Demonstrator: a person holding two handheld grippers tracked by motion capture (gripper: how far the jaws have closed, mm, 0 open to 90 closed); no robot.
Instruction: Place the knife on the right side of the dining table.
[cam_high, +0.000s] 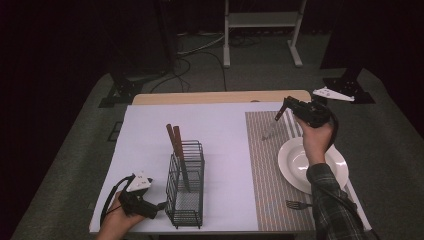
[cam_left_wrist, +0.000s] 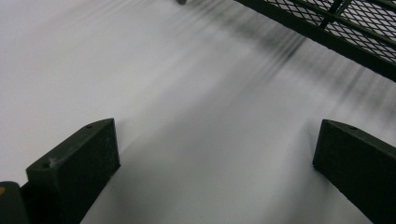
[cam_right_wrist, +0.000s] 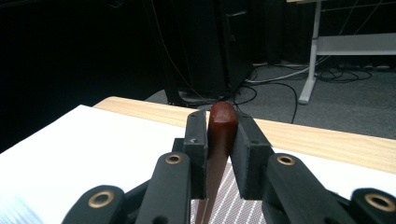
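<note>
My right gripper (cam_high: 283, 109) is at the far right of the table, over the striped placemat (cam_high: 265, 170). It is shut on the brown wooden handle of a knife (cam_right_wrist: 222, 126). The knife (cam_high: 270, 131) hangs blade down, and its tip reaches the mat. At the near left, my left gripper (cam_high: 150, 206) rests low over the white table cover. Its jaws stand wide open around nothing, seen in the left gripper view (cam_left_wrist: 215, 158). Right beside it stands a black wire rack (cam_high: 186, 185) with two brown-handled utensils (cam_high: 175, 141) upright inside.
A white plate (cam_high: 287, 167) sits on the placemat under the person's right forearm. A fork (cam_high: 297, 204) lies at the mat's near edge. The rack's mesh wall (cam_left_wrist: 336, 23) is close on one side of my left gripper. A white frame (cam_high: 260, 20) stands on the floor behind the table.
</note>
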